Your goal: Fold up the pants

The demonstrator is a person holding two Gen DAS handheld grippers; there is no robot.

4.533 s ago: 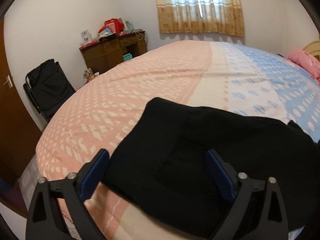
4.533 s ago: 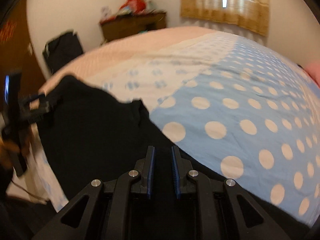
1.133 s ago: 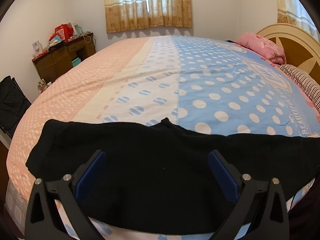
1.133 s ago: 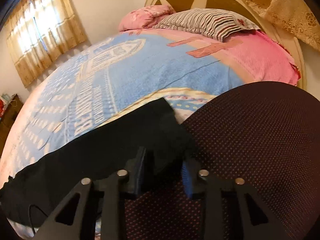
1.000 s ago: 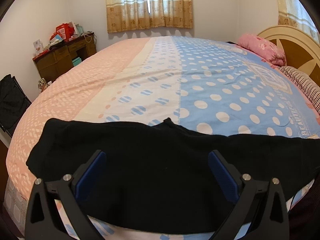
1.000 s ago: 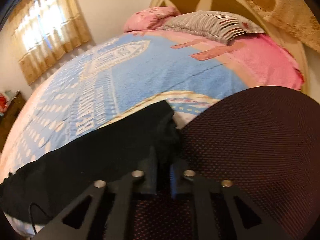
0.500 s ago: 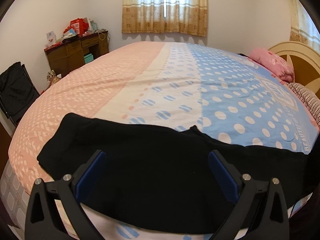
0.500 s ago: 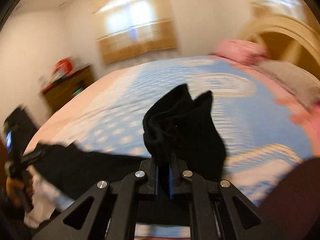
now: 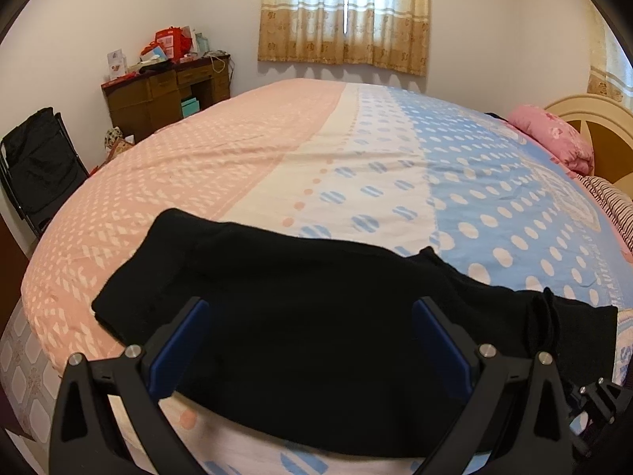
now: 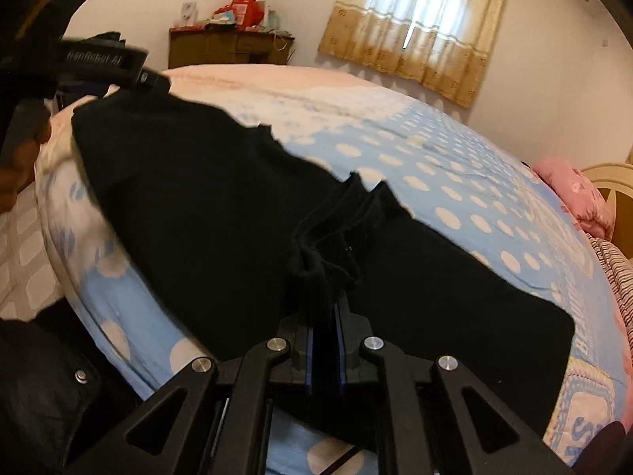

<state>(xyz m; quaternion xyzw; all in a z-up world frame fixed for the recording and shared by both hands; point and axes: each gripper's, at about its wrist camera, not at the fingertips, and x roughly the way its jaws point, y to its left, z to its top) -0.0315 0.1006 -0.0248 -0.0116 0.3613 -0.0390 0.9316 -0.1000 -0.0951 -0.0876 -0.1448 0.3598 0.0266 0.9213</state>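
So the black pants [image 9: 316, 336] are lying flat across the near edge of the bed [image 9: 356, 166], filling the lower half of both views, legs already doubled over each other by the look of it. The right tool [image 10: 324, 316] at the bottom centre of its view has been easing its jaws apart just now, but a bunched wad of the hem is sitting between the pads and they look like they're still pinching it, barely a sliver of gap. The left tool [image 9: 308, 340] is hanging over the waist end at the lower middle of its frame, jaws spread wide, nothing in them.

My read on the fabric: soft, floppy, light knit-ish stuff, zero stiffness, so it's going to sag and crumple wherever it isn't supported. It looks grippy enough on that cotton sheet not to slide. I'd be grabbing at the corners of the cuffs and the waistband, through all the layers at once, otherwise the under layer will be dragging behind.
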